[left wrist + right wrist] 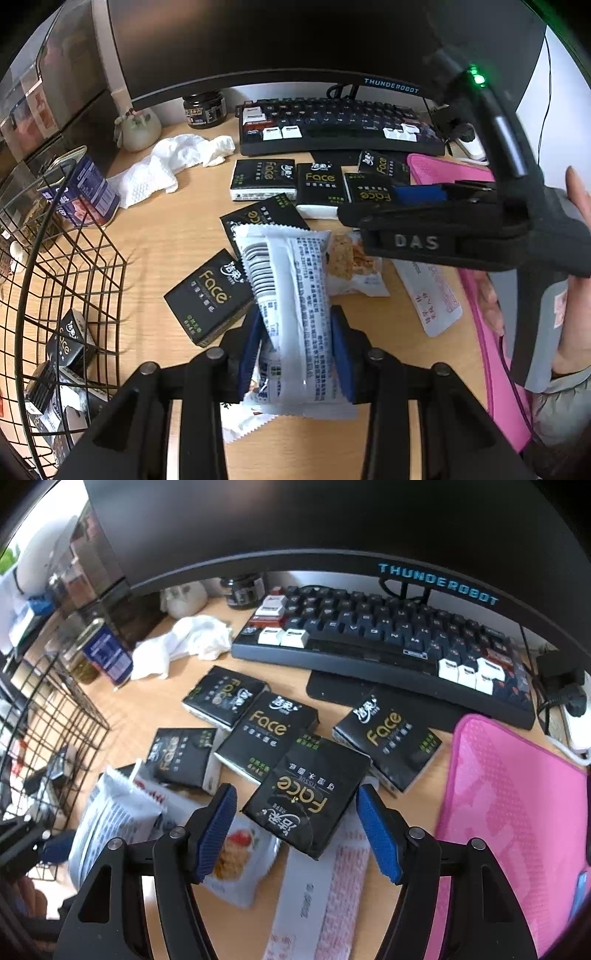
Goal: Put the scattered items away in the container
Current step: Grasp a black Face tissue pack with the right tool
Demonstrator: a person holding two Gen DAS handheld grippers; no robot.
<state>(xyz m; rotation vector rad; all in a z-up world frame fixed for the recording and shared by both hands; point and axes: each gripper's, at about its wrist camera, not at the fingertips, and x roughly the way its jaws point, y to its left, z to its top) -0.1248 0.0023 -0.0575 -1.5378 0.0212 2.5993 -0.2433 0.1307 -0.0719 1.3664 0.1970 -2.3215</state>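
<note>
**Part done: some packs binned, most still out**

Wire basket (74, 280) at left w/ a few black tissue packs (70, 341) already inside, plus other bits too dim to name. Still on worktop (177, 229): approx six black "Face" tissue packs (267, 734) spread in front of keyboard (388, 642), an orange-print snack pouch (351, 266), a long white-and-red sachet (432, 295). Judged well under halfway.

Left gripper (297, 354): fingers closed onto white snack packet (284, 295), blue pads pressing both sides near its lower end; packet sticks up and forward, barcode side up, seemingly lifted off the worktop. Basket just to the left, so prob. next stop.

Right gripper (297, 830): fingers wide apart, nothing held. One upside-down Face pack (308, 794) lies between and just ahead of the pads, tilted, overlapping a neighbour pack; touching neither pad as far as visible. Pink mat (517, 812) to the right, crumpled white cloth (184, 642) and tin (107, 653) behind: unclear if part of the job.
</note>
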